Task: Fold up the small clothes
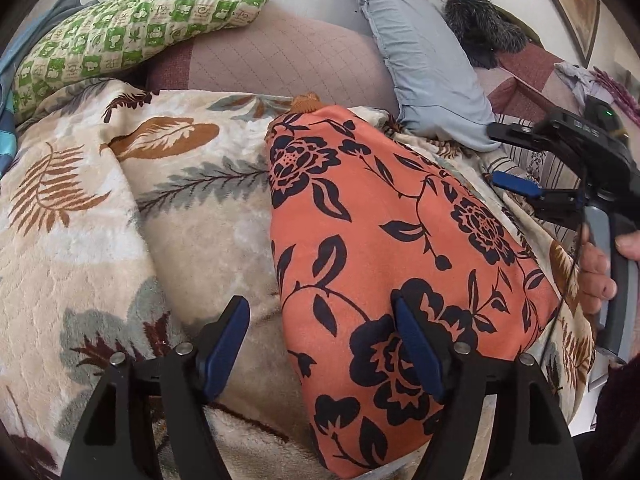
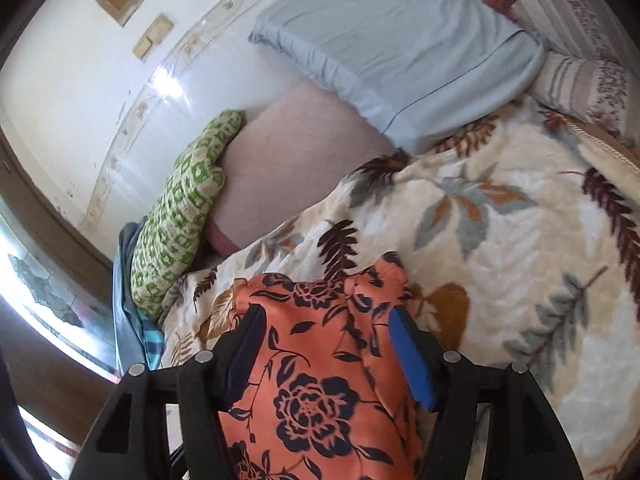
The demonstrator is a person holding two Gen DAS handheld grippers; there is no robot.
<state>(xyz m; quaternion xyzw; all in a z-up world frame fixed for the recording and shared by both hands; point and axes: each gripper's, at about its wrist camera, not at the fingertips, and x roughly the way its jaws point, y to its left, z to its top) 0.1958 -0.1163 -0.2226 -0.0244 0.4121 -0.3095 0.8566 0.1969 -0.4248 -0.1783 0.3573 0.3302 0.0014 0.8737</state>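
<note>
My orange flowered cloth (image 1: 400, 248) lies folded on the leafy blanket (image 1: 80, 240), just in front of the blue pillow (image 1: 424, 64). My left fingers (image 1: 320, 340) are open, one tip over the cloth's edge. My right fingers (image 2: 324, 344) are open too, above the cloth. I should press the fold flat and even. I see no box or basket here.

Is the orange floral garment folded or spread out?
Folded: the orange floral garment lies as a compact, smooth-edged bundle on the leaf-print blanket.

Bright daylight, fisheye-warped edges, wall glare
</note>
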